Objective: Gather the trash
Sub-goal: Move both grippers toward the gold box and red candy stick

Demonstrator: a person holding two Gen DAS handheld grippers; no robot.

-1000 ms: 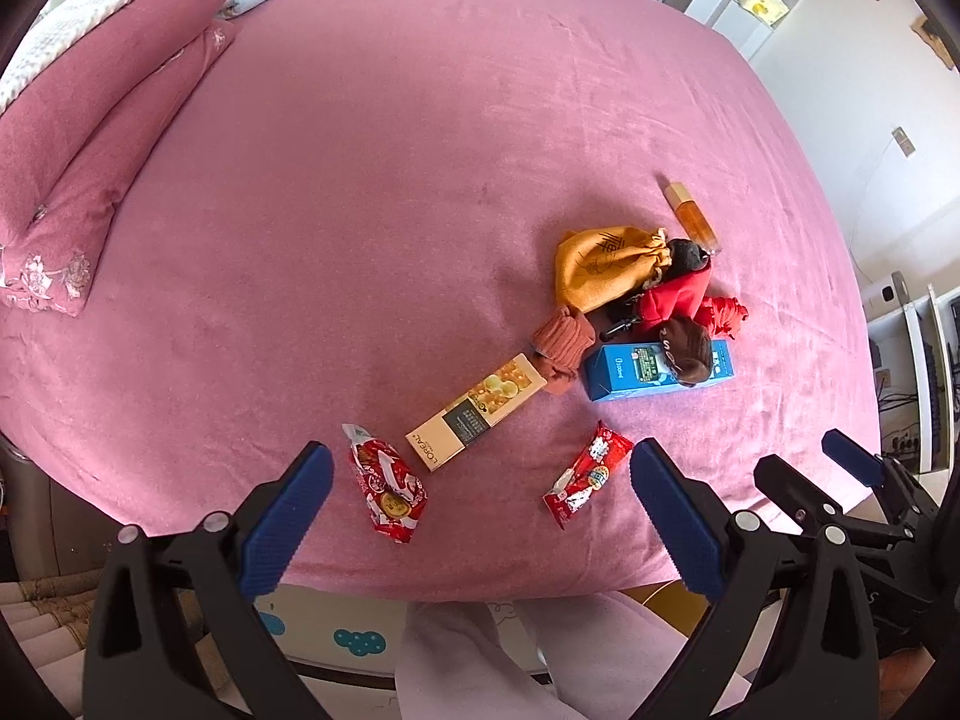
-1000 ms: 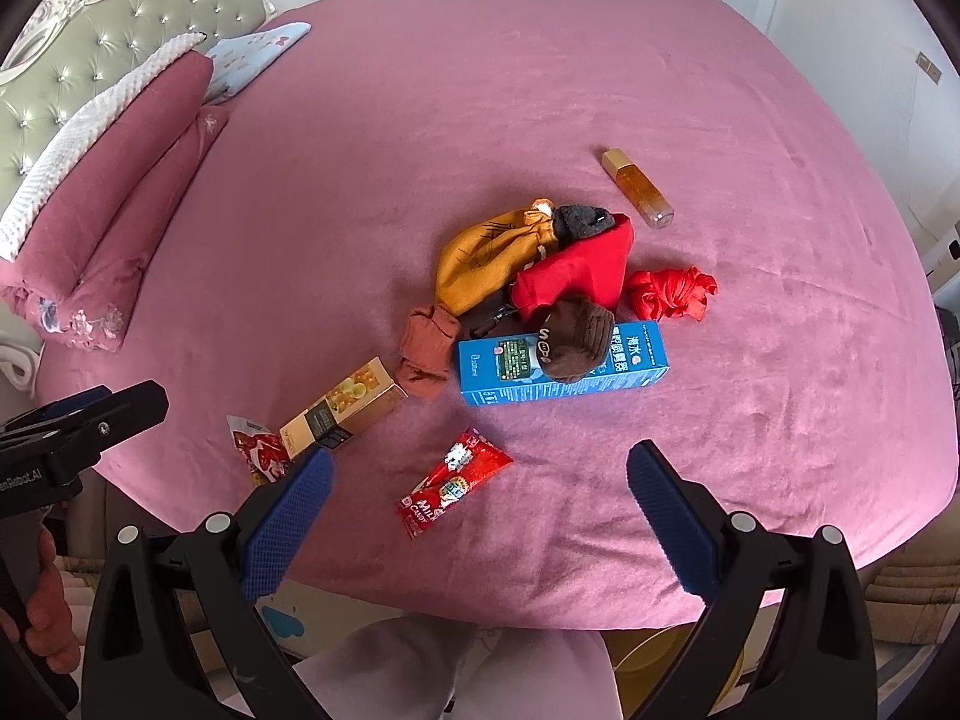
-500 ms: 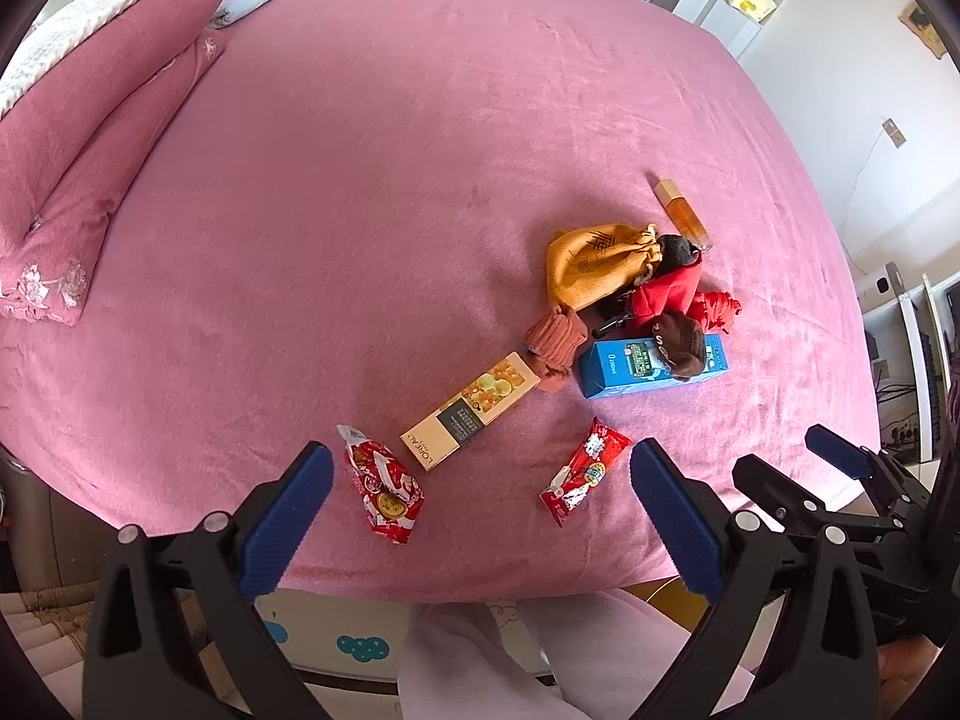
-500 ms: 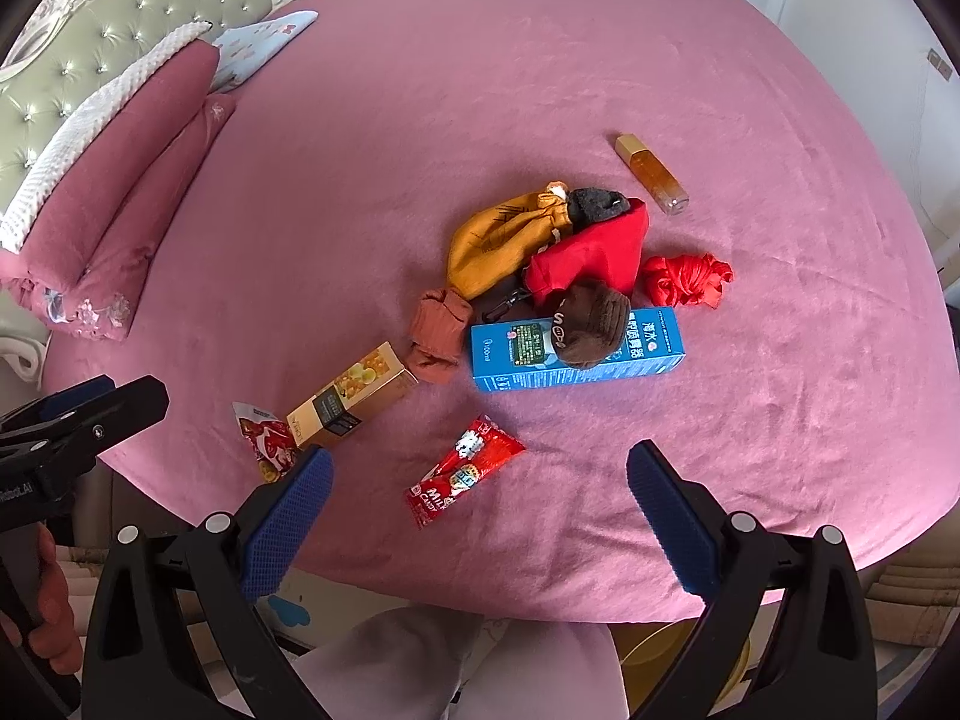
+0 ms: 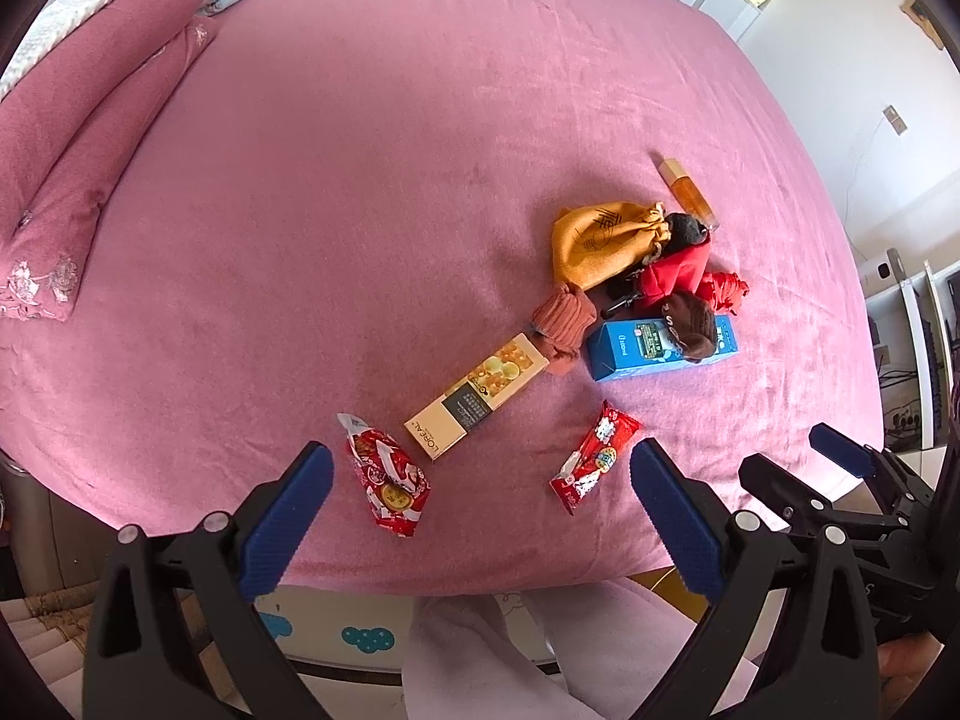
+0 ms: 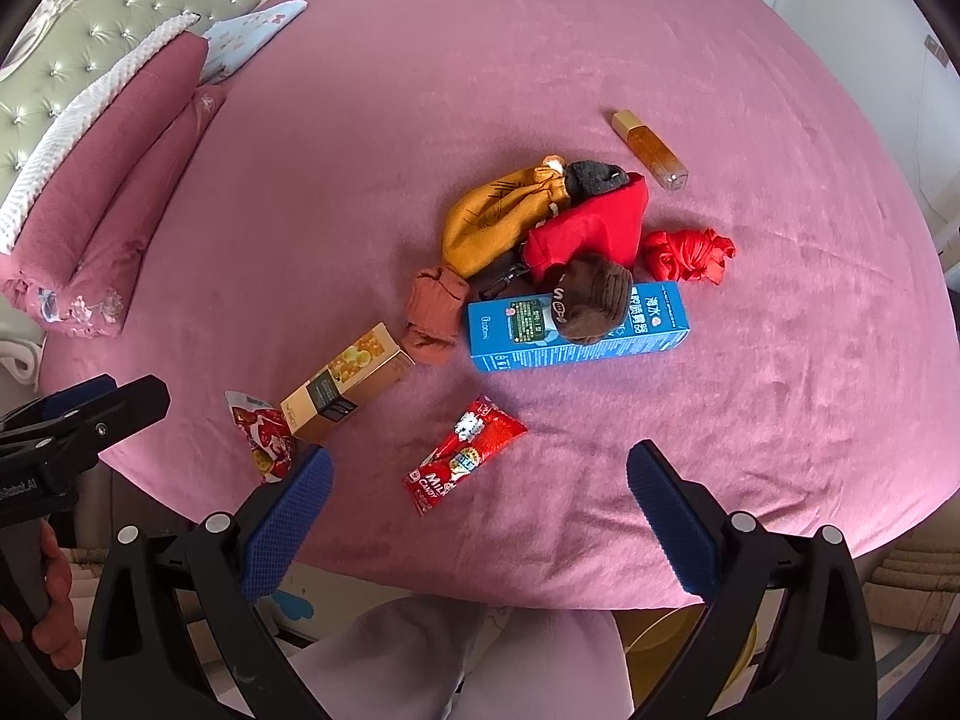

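The red candy wrapper (image 6: 462, 456) lies flat near the bed's (image 6: 540, 60) front edge, the other snack packet (image 5: 389, 483) to its left. Both the left gripper (image 5: 474, 516) and right gripper (image 6: 477, 516) hang wide and empty. Thin foil could slip a pinch or the plush cover bunch up. No trash bin is clearly visible; the yellow rim below stays unclear.

Left gripper (image 5: 474, 468) held out level, jaws spread wide, nothing between the blue pads (image 5: 288, 516). Right gripper (image 6: 477, 471) same pose, jaws wide apart and empty, just to the right of the left one and side by side with it. A hand (image 6: 54, 600) grips the left gripper's handle.
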